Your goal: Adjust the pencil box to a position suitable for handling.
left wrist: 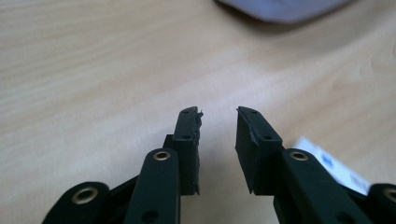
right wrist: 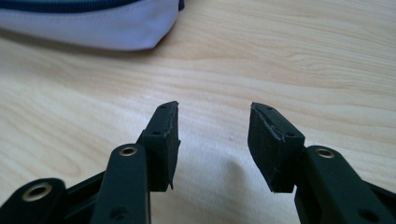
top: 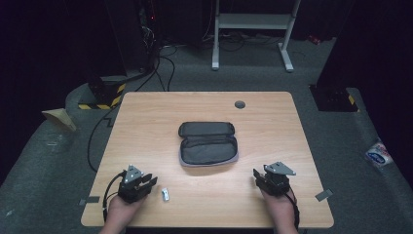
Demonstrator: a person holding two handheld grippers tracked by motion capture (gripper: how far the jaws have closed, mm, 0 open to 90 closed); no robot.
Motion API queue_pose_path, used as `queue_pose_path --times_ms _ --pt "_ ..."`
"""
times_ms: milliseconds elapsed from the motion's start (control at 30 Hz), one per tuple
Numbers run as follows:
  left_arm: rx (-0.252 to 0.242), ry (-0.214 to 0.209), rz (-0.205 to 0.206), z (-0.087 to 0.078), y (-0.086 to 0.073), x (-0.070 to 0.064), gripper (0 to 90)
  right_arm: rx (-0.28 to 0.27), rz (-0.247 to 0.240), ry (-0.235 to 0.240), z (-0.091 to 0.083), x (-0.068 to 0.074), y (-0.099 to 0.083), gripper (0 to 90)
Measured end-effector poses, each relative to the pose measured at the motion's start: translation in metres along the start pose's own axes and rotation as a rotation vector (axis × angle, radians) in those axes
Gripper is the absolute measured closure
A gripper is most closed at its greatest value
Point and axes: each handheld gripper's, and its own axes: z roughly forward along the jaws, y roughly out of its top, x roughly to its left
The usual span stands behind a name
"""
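Note:
An unzipped dark pouch (top: pixel 208 144) with a pale lilac rim lies open at the middle of the wooden table (top: pixel 146 112). Its edge shows at the top of the left gripper view (left wrist: pixel 285 8) and of the right gripper view (right wrist: pixel 88 25). A small white object (top: pixel 165 195) rests on the table just right of my left gripper (top: pixel 148 181); its white and blue corner (left wrist: pixel 334 165) peeks out beside the right jaw. My left gripper (left wrist: pixel 218 113) is open and holds nothing. My right gripper (top: pixel 256 175) sits near the front right, open (right wrist: pixel 215 106) and empty.
A grey cable grommet (top: pixel 239 104) is set into the table's far edge. Cables (top: pixel 160 63) run over the floor behind the table, near a white frame stand (top: pixel 253 24). A plastic packet (top: pixel 379 155) lies on the floor at right.

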Motion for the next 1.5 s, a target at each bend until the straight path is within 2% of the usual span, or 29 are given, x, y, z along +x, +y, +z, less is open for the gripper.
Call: queue_pose_path --times_ms 33,233,433,533,667,800,867,1033,1167,1200,1300,1500 --pt "0.006 0.003 0.007 -0.002 -0.003 -0.003 69.6 0.001 -0.019 -0.002 -0.001 0.0 -0.001 52.7" --pt "0.035 0.007 0.034 -0.003 -0.009 -0.02 69.3 0.018 -0.027 0.001 -0.006 0.002 -0.005 52.4" --pt "0.039 0.002 0.055 0.0 -0.009 -0.029 69.3 0.032 -0.002 0.005 -0.008 -0.002 -0.01 52.2" --pt "0.034 -0.002 0.068 0.002 -0.008 -0.031 69.4 0.038 -0.006 -0.007 -0.008 -0.004 -0.011 52.2" --pt "0.03 -0.012 0.063 0.008 -0.004 -0.034 69.4 0.039 0.001 -0.012 -0.008 -0.007 -0.013 52.1" --pt "0.018 -0.026 0.089 0.016 0.002 -0.039 69.4 0.045 0.009 -0.014 -0.006 -0.008 -0.013 52.1" --pt "0.013 -0.032 0.087 0.017 0.004 -0.039 69.4 0.05 0.004 -0.015 -0.005 -0.007 -0.013 52.0" --pt "-0.039 -0.068 0.076 0.004 0.003 -0.039 65.6 0.052 0.008 -0.013 -0.004 -0.008 -0.013 52.0" --pt "-0.064 -0.111 0.093 -0.004 0.001 -0.044 59.7 0.053 0.003 -0.014 -0.004 -0.007 -0.013 52.0" --pt "-0.058 -0.119 0.102 -0.005 0.0 -0.045 58.6 0.052 0.005 -0.013 -0.004 -0.007 -0.013 52.0" --pt "-0.038 -0.137 0.094 -0.002 -0.002 -0.048 57.2 0.054 0.005 -0.012 -0.004 -0.007 -0.013 52.0" --pt "-0.001 -0.137 0.131 0.006 -0.005 -0.055 59.5 0.055 0.017 -0.005 -0.003 -0.009 -0.013 52.0"
